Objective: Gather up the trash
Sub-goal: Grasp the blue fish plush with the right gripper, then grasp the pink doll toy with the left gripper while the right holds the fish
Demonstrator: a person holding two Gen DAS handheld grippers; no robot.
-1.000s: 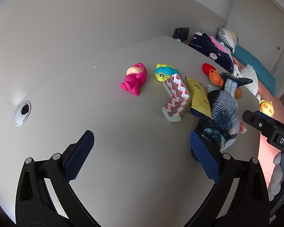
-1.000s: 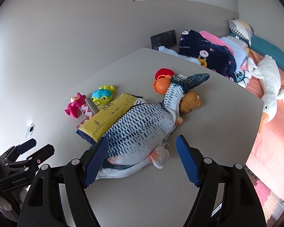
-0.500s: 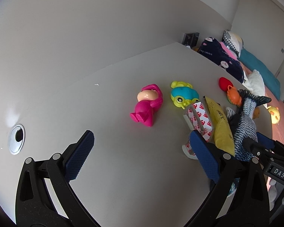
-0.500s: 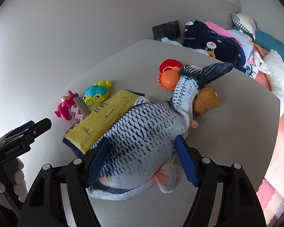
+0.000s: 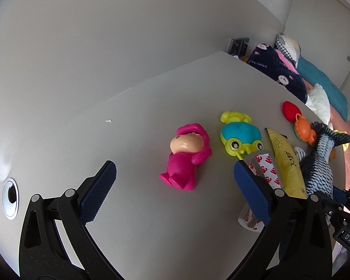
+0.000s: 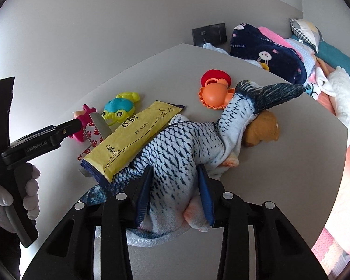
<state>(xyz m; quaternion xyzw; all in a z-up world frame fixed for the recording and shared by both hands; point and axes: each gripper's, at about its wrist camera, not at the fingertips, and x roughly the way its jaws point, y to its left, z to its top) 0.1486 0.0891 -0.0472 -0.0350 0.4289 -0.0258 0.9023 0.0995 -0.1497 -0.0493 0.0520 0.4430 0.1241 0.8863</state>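
the right gripper (image 6: 175, 191) tilts downward, its jaws closing with the plush fish (image 6: 182, 149) between them. the left gripper (image 5: 172, 184) tilts downward, jaws wide apart, empty.

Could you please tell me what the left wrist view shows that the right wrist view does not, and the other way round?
Only the left wrist view shows the round cable grommet in the table and the left gripper open over bare table. Only the right wrist view shows the right gripper closing on the plush fish, the brown plush toy and the gloved hand holding the other gripper. Both show the yellow packet, the pink doll, the blue-and-green toy and the orange crab toy.
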